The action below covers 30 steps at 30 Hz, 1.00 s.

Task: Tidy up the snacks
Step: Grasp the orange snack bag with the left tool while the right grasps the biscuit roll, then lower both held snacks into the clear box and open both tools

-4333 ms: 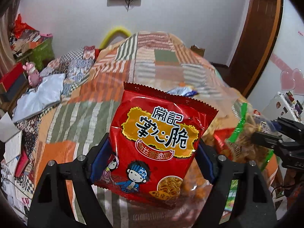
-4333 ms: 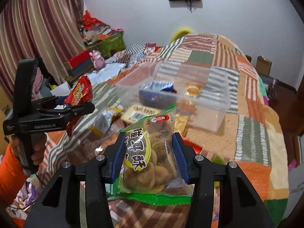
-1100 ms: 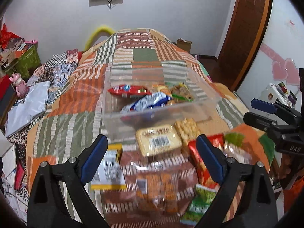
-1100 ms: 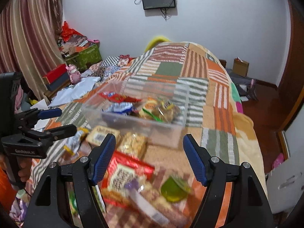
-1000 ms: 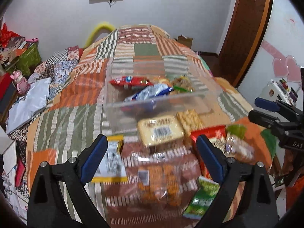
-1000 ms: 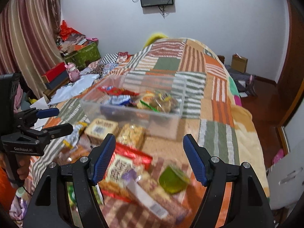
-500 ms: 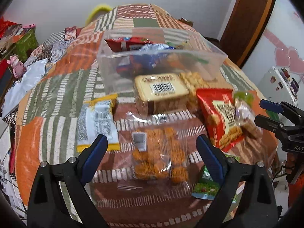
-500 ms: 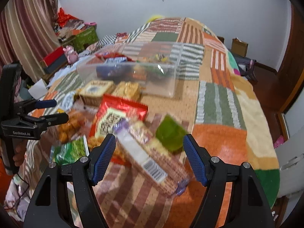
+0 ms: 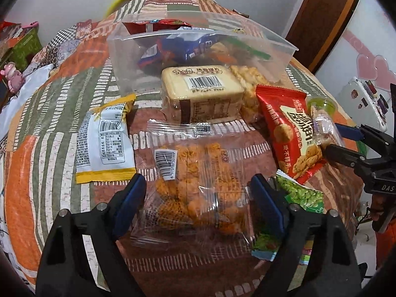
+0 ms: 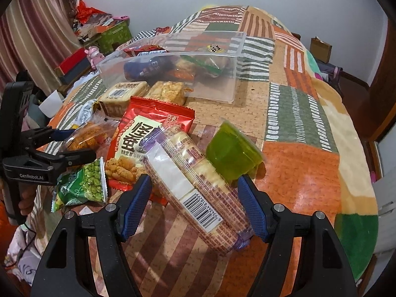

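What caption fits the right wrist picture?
Open right gripper straddles a long cracker pack on the quilt.

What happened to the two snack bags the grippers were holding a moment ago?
Both were let go; neither gripper holds anything. The left gripper came down open around the clear bag of orange snacks, the right gripper around the long cracker pack. The clear bin stayed put.

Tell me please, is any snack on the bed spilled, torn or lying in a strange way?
Nothing looks spilled or torn. The long cracker pack lies askew, its far end resting on the red snack bag and beside the green jelly cup. The other loose packs sit unsorted in front of the clear plastic bin.
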Motion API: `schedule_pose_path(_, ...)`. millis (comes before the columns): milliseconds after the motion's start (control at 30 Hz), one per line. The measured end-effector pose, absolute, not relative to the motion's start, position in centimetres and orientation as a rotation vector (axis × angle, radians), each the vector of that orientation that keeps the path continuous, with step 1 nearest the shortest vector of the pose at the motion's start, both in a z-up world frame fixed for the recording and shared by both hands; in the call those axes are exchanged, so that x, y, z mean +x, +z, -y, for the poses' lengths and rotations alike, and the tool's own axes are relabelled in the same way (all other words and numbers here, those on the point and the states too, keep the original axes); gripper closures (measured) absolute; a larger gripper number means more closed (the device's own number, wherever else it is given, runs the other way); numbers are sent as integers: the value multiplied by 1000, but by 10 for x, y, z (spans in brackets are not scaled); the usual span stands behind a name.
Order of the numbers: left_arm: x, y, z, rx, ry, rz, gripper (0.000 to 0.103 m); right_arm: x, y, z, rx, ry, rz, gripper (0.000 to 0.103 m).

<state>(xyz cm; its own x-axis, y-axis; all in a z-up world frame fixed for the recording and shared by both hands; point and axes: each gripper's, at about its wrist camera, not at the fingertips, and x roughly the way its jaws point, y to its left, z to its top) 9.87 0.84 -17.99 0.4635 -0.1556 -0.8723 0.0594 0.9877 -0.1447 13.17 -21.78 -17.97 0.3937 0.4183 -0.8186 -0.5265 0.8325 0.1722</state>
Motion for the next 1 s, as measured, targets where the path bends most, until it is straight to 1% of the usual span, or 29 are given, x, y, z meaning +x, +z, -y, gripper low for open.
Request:
schedule_pose_path(133,102,-183,-8,-90,-126,-1077,19,132,-183,217,-126,602,-1008,34)
schedule_pose_path(200,102,-184,-7,-87,-125,-1073,20,133,-184,219,-112,610,-1016,37)
schedule_pose_path(233,102,-184,-7,-81,-123,-1068,24,132,-184,220,-107,613,-1018,38)
schedule_pose_path(267,102,-184,-7,-77,-122,-1064,28,131,-184,220,-104,617,-1019,41)
schedule_pose_path(333,102,-183,-8,-76,-124,-1060,33,129,-183,220,-110,616,-1018,44)
schedule_pose_path(367,102,-183,-9,-78,-124,-1060,34,128,-183,220,-112,616,-1016,45)
schedule_pose_path(433,101,-182,-11,-82,-127,-1061,36,126,-181,219,-111,621,-1015,51)
schedule_pose_path(533,98,-179,-14,-85,-126,-1059,37,124,-176,218,-94,638,-1008,53)
schedule_pose_path(667,91,-171,-16,-78,-117,-1033,38,121,-165,213,-101,651,-970,54)
schedule_pose_path(733,88,-164,-18,-76,-113,-1013,38,121,-158,211,-98,661,-956,57)
schedule_pose_path(1000,87,-134,-27,-97,-104,-935,38,128,-139,204,-84,672,-899,57)
